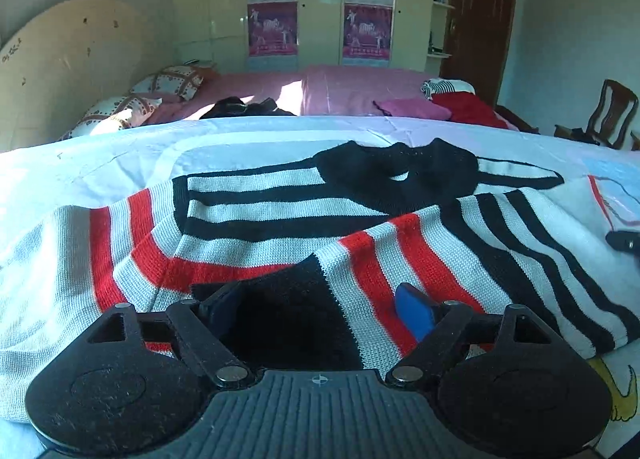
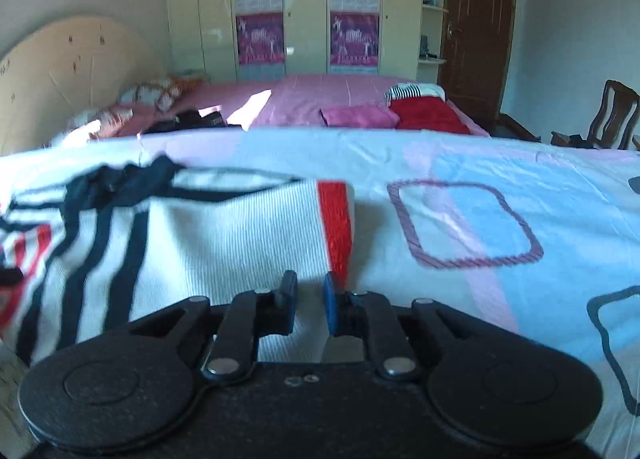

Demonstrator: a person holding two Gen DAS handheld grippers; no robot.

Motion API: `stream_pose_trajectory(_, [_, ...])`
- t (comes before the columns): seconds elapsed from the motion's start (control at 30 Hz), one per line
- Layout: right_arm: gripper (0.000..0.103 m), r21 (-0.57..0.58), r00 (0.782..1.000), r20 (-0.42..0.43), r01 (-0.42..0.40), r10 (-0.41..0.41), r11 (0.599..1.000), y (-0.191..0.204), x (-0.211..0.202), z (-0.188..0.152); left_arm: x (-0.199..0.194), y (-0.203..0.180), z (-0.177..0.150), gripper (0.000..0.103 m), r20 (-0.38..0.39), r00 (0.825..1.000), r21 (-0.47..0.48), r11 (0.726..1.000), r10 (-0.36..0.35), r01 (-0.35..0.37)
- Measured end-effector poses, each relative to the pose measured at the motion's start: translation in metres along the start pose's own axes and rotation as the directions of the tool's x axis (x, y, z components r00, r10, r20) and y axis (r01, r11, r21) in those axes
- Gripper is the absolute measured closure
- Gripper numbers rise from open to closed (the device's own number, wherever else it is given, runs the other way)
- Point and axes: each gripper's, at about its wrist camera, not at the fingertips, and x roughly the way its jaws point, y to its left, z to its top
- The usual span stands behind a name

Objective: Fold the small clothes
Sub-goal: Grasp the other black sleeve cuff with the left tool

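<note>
Here, left tool (image 1: 320, 309) spread over sweater (image 1: 280, 219) hem, right tool (image 2: 308, 299) pinching edge.

- The bed (image 2: 500, 163) carries everything, under a pale sheet printed with blue and pink blocks and outlined squares.
- A striped knit sweater (image 1: 248, 219) in white, black and red lies spread directly on the sheet, its black collar toward the far edge.
- One sleeve is folded across the body.
- In the right wrist view the sweater's red-banded hem (image 2: 336, 227) lies near the bed's middle.
</note>
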Motion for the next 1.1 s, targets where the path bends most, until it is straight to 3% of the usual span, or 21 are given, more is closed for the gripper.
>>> stream_pose_trajectory(0.1, [0.083, 0.023, 1.000, -0.008, 0.011, -0.011, 1.000, -0.005, -0.005, 0.008, -0.003, -0.004, -0.002, 0.021, 0.005, 0.999, 0.007, 0.999, 0.039, -0.039])
stream_pose_trajectory(0.23, [0.085, -0.038, 0.995, 0.087, -0.041, 0.044, 0.998, -0.005, -0.007, 0.031, -0.010, -0.007, 0.000, 0.020, 0.038, 0.998, -0.015, 0.999, 0.048, -0.047])
stream_pose_trajectory(0.33, [0.087, -0.049, 0.996, 0.065, -0.062, 0.065, 0.997, -0.007, 0.024, 0.048, 0.000, -0.009, 0.002, 0.020, -0.005, 0.997, -0.023, 0.997, 0.079, -0.079])
stream_pose_trajectory(0.4, [0.094, -0.039, 0.999, -0.028, -0.045, 0.044, 0.998, -0.012, 0.055, 0.046, 0.003, -0.011, -0.001, 0.016, -0.009, 0.995, -0.004, 0.995, 0.095, -0.095])
stream_pose_trajectory(0.47, [0.095, -0.052, 0.999, -0.030, -0.045, 0.043, 0.998, -0.012, 0.055, 0.048, 0.000, -0.010, 0.001, 0.015, -0.025, 0.995, -0.026, 0.994, 0.101, -0.102])
stream_pose_trajectory(0.53, [0.093, -0.057, 0.998, -0.046, -0.044, 0.041, 0.997, -0.009, 0.043, 0.049, -0.009, -0.010, -0.003, 0.015, -0.034, 0.991, -0.019, 0.992, 0.126, -0.127])
stream_pose_trajectory(0.6, [0.082, -0.050, 0.995, 0.010, -0.102, 0.103, 0.993, -0.009, 0.011, 0.039, -0.018, -0.009, -0.014, 0.010, -0.045, 0.987, -0.023, 0.988, 0.152, -0.153])
stream_pose_trajectory(0.63, [0.082, -0.082, 0.992, 0.016, -0.125, 0.127, 0.989, -0.004, -0.001, 0.029, -0.024, -0.006, -0.020, 0.008, -0.046, 0.988, -0.042, 0.987, 0.151, -0.153])
stream_pose_trajectory(0.67, [0.083, -0.136, 0.992, -0.036, -0.124, 0.121, 0.983, 0.003, -0.002, 0.017, -0.031, -0.001, -0.027, 0.007, -0.045, 0.987, -0.069, 0.985, 0.153, -0.156])
stream_pose_trajectory(0.73, [0.083, -0.221, 0.996, -0.022, -0.085, 0.083, 0.971, 0.011, -0.016, -0.001, -0.046, 0.008, -0.036, 0.007, -0.036, 0.990, -0.122, 0.983, 0.136, -0.140])
stream_pose_trajectory(0.83, [0.082, -0.139, 0.992, 0.019, -0.123, 0.126, 0.983, -0.002, -0.049, -0.001, -0.080, 0.031, -0.056, 0.007, -0.012, 0.981, -0.142, 0.971, 0.192, -0.191])
stream_pose_trajectory(0.9, [0.080, -0.123, 0.989, 0.058, -0.125, 0.133, 0.985, -0.006, -0.072, -0.003, -0.107, 0.069, -0.074, 0.007, 0.023, 0.977, -0.237, 0.950, 0.214, -0.202])
stream_pose_trajectory(0.97, [0.080, -0.112, 0.988, 0.073, -0.130, 0.138, 0.985, -0.007, -0.089, -0.006, -0.131, 0.117, -0.095, 0.007, 0.025, 0.967, -0.361, 0.905, 0.253, -0.228])
stream_pose_trajectory(1.0, [0.080, -0.095, 0.988, 0.072, -0.127, 0.135, 0.987, -0.006, -0.096, -0.007, -0.141, 0.143, -0.106, 0.007, 0.025, 0.960, -0.423, 0.873, 0.278, -0.242])
stream_pose_trajectory(1.07, [0.080, -0.063, 0.989, 0.076, -0.121, 0.126, 0.991, -0.003, -0.111, -0.011, -0.154, 0.191, -0.125, 0.025, 0.006, 0.953, -0.540, 0.803, 0.303, -0.252])
stream_pose_trajectory(1.1, [0.080, -0.050, 0.990, 0.078, -0.113, 0.117, 0.992, 0.001, -0.118, -0.014, -0.160, 0.221, -0.136, 0.029, -0.001, 0.953, -0.618, 0.749, 0.302, -0.238])
